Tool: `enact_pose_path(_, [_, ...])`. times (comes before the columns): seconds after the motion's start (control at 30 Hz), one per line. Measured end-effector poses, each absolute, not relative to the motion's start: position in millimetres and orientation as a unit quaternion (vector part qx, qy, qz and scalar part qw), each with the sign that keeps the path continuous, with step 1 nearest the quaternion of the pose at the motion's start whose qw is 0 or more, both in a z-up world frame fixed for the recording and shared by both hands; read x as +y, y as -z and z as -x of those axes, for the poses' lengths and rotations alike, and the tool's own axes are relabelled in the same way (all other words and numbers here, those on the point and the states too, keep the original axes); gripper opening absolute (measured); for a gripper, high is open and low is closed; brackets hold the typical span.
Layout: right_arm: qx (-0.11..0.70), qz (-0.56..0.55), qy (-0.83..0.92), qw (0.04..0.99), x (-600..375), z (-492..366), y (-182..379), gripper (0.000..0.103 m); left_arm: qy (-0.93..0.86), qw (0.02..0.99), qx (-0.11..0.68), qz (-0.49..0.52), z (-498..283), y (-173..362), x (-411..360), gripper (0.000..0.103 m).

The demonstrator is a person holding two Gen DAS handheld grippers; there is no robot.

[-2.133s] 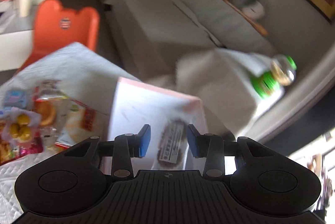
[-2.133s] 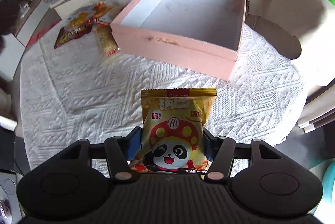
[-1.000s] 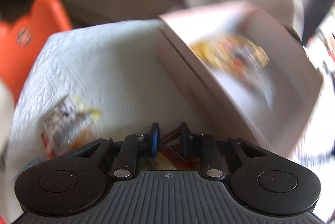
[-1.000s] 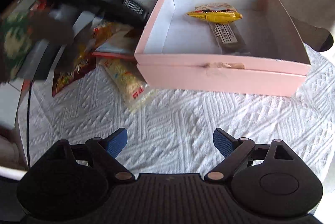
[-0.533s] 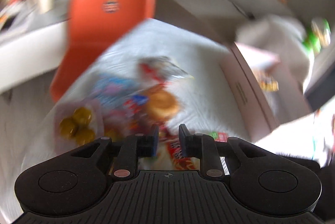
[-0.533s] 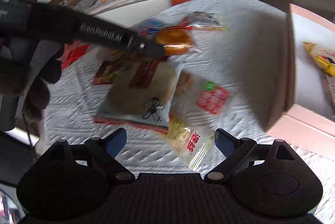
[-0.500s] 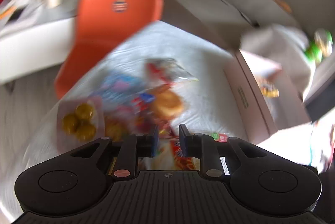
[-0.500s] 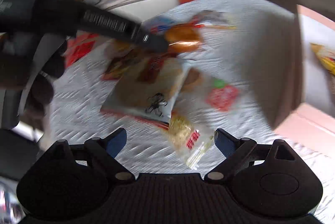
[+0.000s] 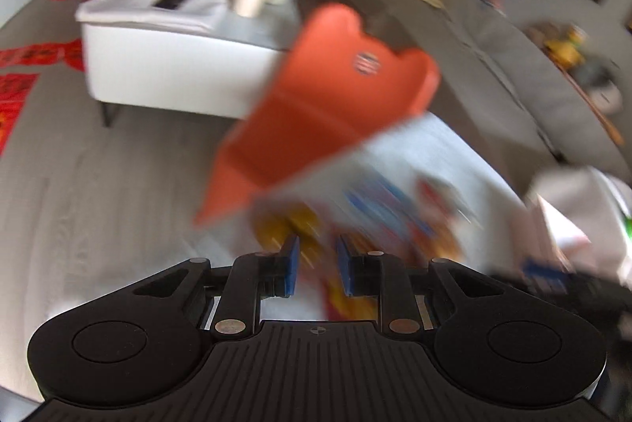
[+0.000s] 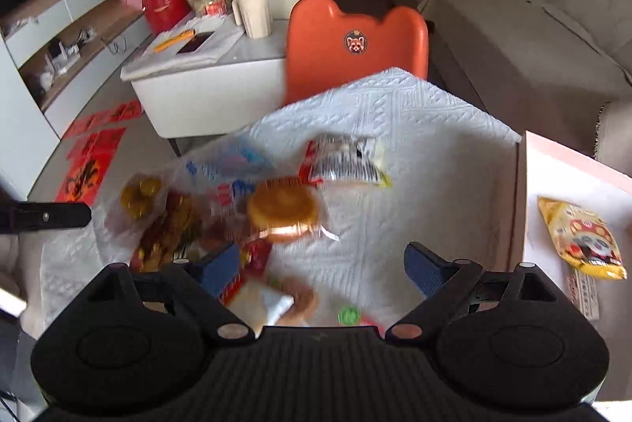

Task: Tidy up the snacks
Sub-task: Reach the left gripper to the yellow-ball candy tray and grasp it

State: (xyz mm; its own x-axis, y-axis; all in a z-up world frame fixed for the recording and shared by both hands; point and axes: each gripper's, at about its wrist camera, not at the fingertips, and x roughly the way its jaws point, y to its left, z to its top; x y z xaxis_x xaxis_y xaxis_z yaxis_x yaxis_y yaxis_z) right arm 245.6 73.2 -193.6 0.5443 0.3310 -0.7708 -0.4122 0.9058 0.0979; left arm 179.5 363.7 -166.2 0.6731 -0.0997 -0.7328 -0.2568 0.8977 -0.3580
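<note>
Pink box [image 10: 518, 209]; panda snack packet [image 10: 584, 242] inside

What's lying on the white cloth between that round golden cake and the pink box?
Nothing: in the right wrist view, only bare white cloth separates the round cake from the pink box.
</note>
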Motion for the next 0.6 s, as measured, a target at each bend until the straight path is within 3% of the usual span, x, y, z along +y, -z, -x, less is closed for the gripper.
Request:
enact_pose_path(0.17, [0.450,0.032,-0.208,0.868,85,-253,201,0.091,-0.040,0.878,0.416,0.232,-226,192,389,0.025])
enact_pose_path(0.27, [0.448,0.045,-0.221,0.865,95,-245,201,0.091,0.025,0.878,0.454,0.151,-232,204,369,0.028])
enact_pose_path(0.43, [0.444,0.070,-0.231,0.863,110,-241,204,0.091,0.099,0.866,0.483,0.076,-190,205,340,0.033])
enact_pose_path(0.6, [0.456,0.050,-0.224,0.860,120,-256,203,0.091,0.123,0.847,0.500,0.129,-148,203,337,0.033])
